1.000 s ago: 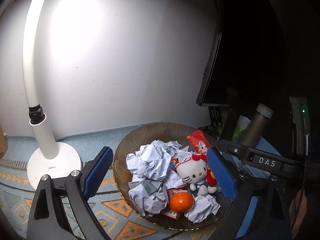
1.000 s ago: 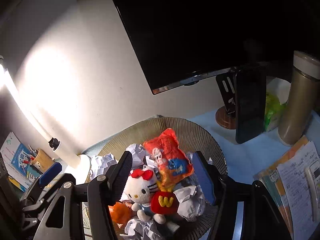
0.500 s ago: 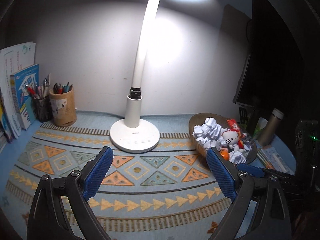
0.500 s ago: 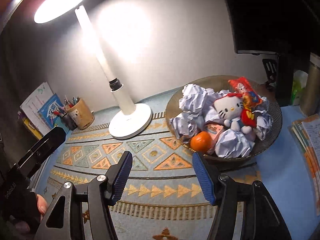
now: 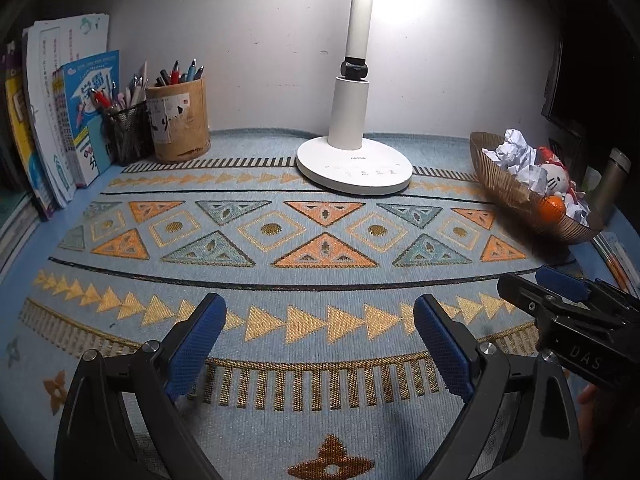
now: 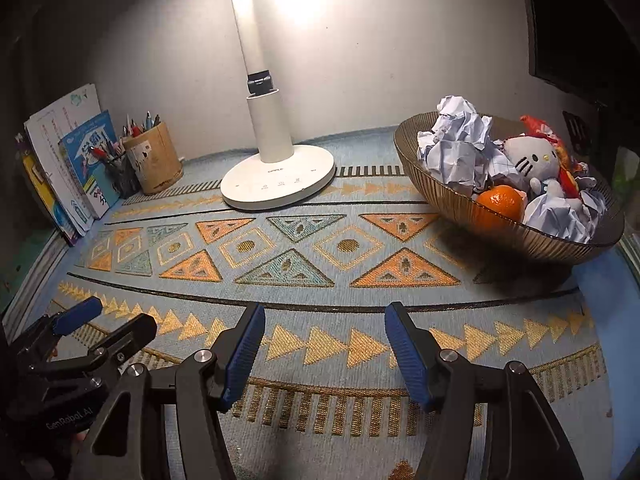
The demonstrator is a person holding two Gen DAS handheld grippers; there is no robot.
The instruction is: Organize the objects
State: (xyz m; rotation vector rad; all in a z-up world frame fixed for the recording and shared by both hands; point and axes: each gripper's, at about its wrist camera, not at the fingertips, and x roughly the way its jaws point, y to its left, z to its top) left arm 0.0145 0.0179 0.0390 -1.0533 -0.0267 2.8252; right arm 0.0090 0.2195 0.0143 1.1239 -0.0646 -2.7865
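Both hand-held grippers (image 5: 320, 336) (image 6: 325, 344) gape empty; bowl (image 6: 500, 236) sits well apart, right.

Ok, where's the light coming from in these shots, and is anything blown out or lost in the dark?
Left wrist view: the lamp lights the wall, with glare beside its stem; the right edge goes black. Right wrist view: same glare above the lamp; the bowl shadows the mat.

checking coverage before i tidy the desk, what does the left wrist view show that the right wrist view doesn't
Only the left wrist view: the metal flask behind the bowl, and the right gripper from the side.
Only the right wrist view: the left gripper from the side, and the red snack packet.
Both: lamp, bowl, orange, crumpled paper, plush cat, pen holders, books, patterned mat.
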